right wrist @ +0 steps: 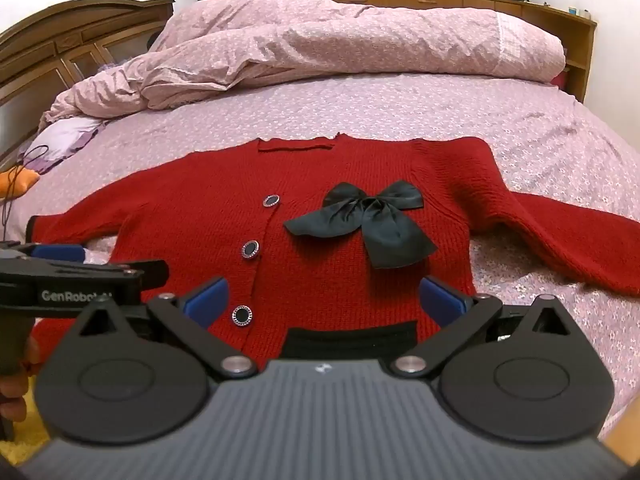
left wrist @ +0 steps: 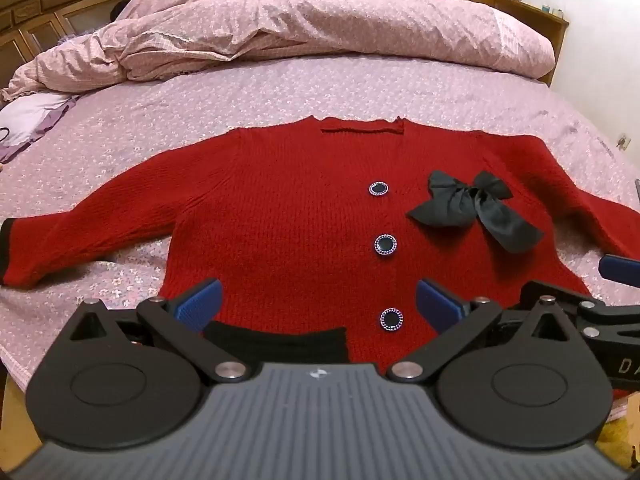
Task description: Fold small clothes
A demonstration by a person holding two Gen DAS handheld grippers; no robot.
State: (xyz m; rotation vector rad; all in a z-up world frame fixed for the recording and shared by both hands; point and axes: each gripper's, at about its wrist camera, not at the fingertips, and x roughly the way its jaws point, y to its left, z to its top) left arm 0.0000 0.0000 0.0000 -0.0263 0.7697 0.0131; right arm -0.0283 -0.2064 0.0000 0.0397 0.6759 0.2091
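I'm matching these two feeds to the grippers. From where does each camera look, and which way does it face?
Left wrist: sits on the left gripper, above the hem, facing across the red cardigan toward the duvet; own open jaws show, and the right gripper at the right edge.
Right wrist: sits on the right gripper, facing the same way; own open jaws show, and the left gripper at left.
Shared: cardigan, black bow, three buttons, bed.

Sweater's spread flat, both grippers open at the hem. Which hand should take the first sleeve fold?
Either sleeve works; probably left. The left gripper hovers open over the red sweater, and the left sleeve lies flat, cuff showing. The right gripper faces a sleeve running out of frame.
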